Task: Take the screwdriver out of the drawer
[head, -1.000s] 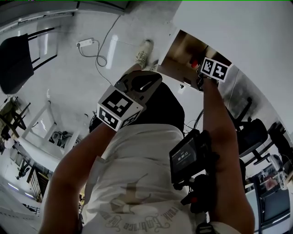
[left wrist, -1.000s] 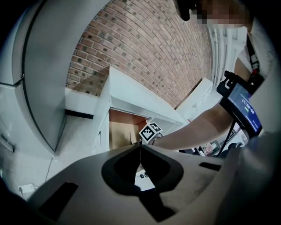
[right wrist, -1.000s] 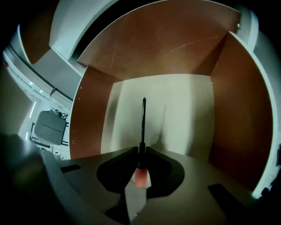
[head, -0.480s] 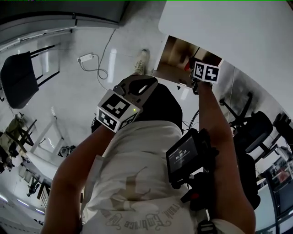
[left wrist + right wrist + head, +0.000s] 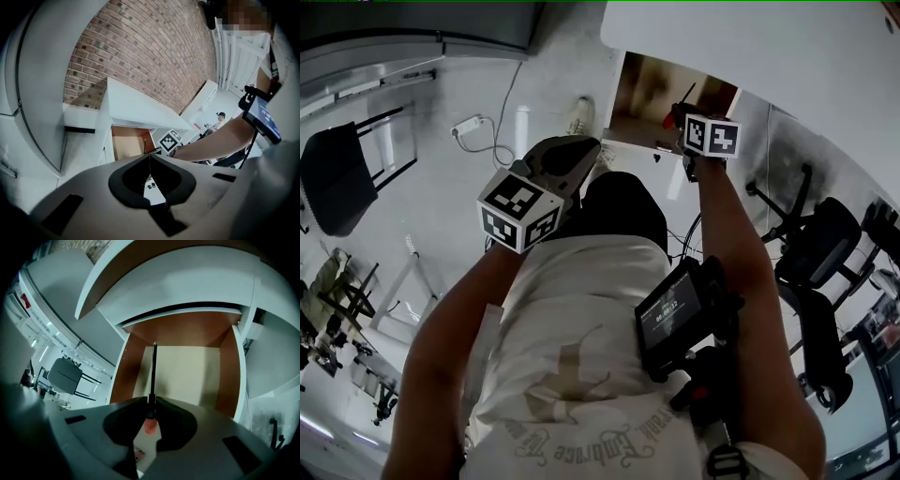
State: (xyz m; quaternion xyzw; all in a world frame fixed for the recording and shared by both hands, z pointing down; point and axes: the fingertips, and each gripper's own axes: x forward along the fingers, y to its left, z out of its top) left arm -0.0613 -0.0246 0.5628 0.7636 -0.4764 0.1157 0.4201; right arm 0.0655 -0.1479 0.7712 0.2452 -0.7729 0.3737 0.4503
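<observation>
- The white surface (image 5: pixel 787 47) carries the open drawer (image 5: pixel 227 376) under its near edge; the drawer floor is seen bare apart from what is held over it.
- The left tongs (image 5: pixel 150 157) are held back by the person's body, well apart from the drawer, with the jaws pressed together on nothing.
- The right tongs (image 5: pixel 151 401) are kept at the drawer's front edge, clamped on the red handle of the screwdriver (image 5: pixel 153 371).
- The dark shaft is pointed from the front edge toward the back wall, apparently clear of the floor.
- Compared with a second ago, the shaft is now seen raised above the drawer in the head view; the pick-up is judged done, and only the withdrawal past the front edge remains.
</observation>
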